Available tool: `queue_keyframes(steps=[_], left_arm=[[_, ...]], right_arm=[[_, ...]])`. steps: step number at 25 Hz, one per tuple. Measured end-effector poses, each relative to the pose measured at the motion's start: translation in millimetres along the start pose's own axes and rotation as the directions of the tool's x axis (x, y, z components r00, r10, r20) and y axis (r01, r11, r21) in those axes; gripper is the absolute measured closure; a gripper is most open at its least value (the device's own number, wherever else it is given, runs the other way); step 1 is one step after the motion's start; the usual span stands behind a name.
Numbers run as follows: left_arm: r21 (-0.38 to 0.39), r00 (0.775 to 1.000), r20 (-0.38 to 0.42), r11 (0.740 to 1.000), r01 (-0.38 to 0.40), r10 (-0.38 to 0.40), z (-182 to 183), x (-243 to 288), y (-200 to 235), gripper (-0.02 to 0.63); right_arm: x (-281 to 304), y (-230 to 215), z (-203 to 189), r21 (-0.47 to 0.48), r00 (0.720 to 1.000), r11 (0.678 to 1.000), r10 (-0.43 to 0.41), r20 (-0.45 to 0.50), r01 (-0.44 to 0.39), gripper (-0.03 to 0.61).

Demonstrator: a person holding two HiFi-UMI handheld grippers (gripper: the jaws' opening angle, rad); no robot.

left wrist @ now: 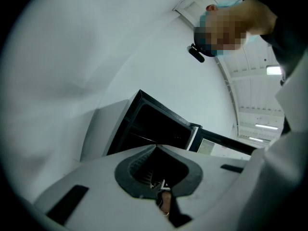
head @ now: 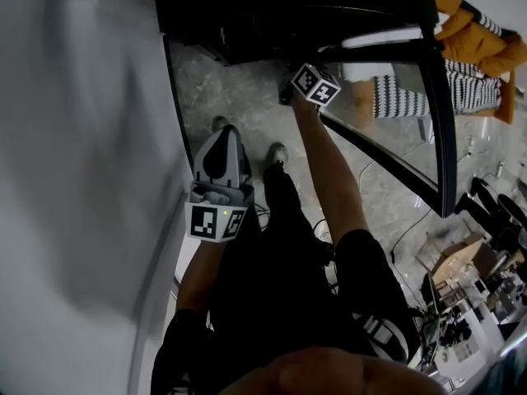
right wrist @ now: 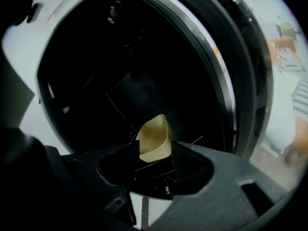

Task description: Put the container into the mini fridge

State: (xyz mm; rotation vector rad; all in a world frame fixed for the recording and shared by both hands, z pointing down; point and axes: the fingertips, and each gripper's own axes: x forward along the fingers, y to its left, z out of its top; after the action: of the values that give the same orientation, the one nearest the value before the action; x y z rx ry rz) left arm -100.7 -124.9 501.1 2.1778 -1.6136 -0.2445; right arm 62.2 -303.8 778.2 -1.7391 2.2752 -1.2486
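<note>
A tan paper container (right wrist: 154, 138) sits between the dark jaws of my right gripper (right wrist: 153, 150), filling the gap from pad to pad, just above the wire shelf inside the dark mini fridge (right wrist: 125, 71). In the head view only this gripper's marker cube (head: 315, 85) shows at the fridge's mouth (head: 272, 15); its jaws and the container are hidden. The fridge door (head: 432, 97) stands swung open to the right. My left gripper (head: 226, 132) hangs low beside the wall, away from the fridge. Its jaw tips (left wrist: 155, 147) meet with nothing in them.
A white wall (head: 74, 138) runs down the left side. The person's legs and a shoe (head: 277, 153) stand on the stone floor before the fridge. Orange and striped cushions (head: 469, 56) lie beyond the door. Boxes and clutter (head: 469, 303) and cables fill the lower right.
</note>
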Motion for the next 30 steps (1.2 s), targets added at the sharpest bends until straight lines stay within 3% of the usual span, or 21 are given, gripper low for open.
queue_keyframes(steps=[5, 7, 9, 14, 19, 23, 30], left_arm=[[0.037, 1.0, -0.002, 0.999, -0.013, 0.013, 11, -13, -24, 0.609], [0.052, 1.0, -0.004, 0.999, -0.016, 0.016, 14, -20, -33, 0.609], [0.071, 1.0, -0.004, 0.997, -0.016, 0.017, 20, -25, -44, 0.609], [0.139, 1.0, 0.014, 0.99, -0.026, 0.025, 48, -25, -77, 0.609], [0.174, 0.999, 0.034, 0.984, -0.042, 0.037, 58, -53, -114, 0.609], [0.185, 0.997, 0.045, 0.981, -0.067, 0.06, 71, -74, -142, 0.609], [0.234, 0.993, 0.094, 0.968, -0.089, 0.068, 91, -109, -182, 0.609]], right_arm=[[-42, 20, 10, -0.08, 0.999, 0.997, -0.018, -0.034, 0.015, 0.458], [-58, 26, 10, -0.095, 0.998, 0.995, -0.024, -0.057, 0.018, 0.532], [-74, 35, 12, -0.108, 0.997, 0.994, -0.022, -0.075, 0.014, 0.566], [-111, 70, 33, -0.162, 0.99, 0.987, 0.003, -0.138, -0.025, 0.575], [-185, 103, 47, -0.245, 0.983, 0.967, 0.019, -0.182, -0.064, 0.577], [-239, 123, 60, -0.31, 0.983, 0.947, 0.037, -0.178, -0.091, 0.577], [-324, 148, 91, -0.339, 0.989, 0.932, 0.098, -0.111, -0.131, 0.577]])
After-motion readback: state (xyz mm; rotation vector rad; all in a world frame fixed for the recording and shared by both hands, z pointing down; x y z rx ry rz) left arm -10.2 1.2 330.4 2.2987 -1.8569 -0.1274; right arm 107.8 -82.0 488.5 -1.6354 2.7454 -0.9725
